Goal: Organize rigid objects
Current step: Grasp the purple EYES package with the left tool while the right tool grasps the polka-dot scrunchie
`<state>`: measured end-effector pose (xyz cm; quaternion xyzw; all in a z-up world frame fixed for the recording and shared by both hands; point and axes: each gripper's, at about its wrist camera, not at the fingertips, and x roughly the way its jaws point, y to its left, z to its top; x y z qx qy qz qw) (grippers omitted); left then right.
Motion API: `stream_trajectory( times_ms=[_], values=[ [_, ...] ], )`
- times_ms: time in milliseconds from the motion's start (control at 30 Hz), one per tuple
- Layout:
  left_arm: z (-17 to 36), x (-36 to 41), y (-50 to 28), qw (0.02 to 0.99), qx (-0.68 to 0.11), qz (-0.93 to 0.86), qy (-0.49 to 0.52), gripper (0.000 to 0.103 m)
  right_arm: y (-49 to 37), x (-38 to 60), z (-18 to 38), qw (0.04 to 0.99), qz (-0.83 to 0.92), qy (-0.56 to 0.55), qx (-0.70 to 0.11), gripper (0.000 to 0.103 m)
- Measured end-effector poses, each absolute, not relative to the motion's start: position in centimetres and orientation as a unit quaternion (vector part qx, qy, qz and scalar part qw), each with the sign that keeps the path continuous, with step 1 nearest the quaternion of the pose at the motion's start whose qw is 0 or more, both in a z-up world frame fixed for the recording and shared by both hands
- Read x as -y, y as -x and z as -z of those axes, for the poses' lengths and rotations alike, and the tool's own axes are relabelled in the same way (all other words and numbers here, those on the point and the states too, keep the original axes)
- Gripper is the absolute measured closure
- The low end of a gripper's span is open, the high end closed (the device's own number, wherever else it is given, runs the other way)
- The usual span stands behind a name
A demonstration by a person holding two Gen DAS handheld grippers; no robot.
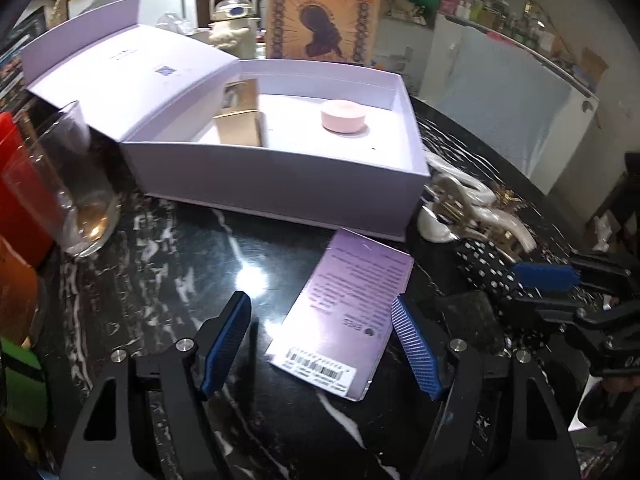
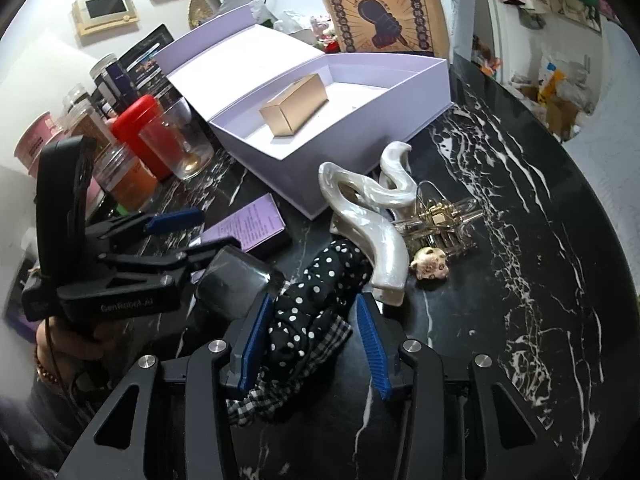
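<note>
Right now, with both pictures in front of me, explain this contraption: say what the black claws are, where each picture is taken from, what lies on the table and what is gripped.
No robot here: a person holds a two-finger clamp in each hand, with a camera on each looking along its blue-padded fingers.

The left clamp's view shows the left gripper open around a flat purple box on the black marble table; only its right pad is at the box's edge, so nothing is gripped. Behind stands an open lilac box holding a gold box and a pink round case, with a glass beside it.

The right clamp's view shows the right gripper around a polka-dot scrunchie; whether the pads squeeze it is unclear. Nearby lie a pearly hair claw and a clear hair claw.
</note>
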<state>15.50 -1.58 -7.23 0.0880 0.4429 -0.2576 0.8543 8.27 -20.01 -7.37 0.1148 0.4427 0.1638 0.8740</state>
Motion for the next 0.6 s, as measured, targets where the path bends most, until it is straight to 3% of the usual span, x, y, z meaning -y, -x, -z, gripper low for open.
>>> stream_trajectory(
  times_ms=[367, 600],
  values=[
    [8.2, 1.7, -16.3, 0.844, -0.454, 0.268, -0.097, 0.03, -10.0, 19.9, 8.3, 0.868, -0.155, -0.13, -0.453, 0.052],
    [8.5, 1.8, -16.5, 0.848, -0.453, 0.252, -0.11, 0.031, -10.6, 19.6, 8.3, 0.872, -0.155, -0.116, -0.45, 0.053]
  ],
)
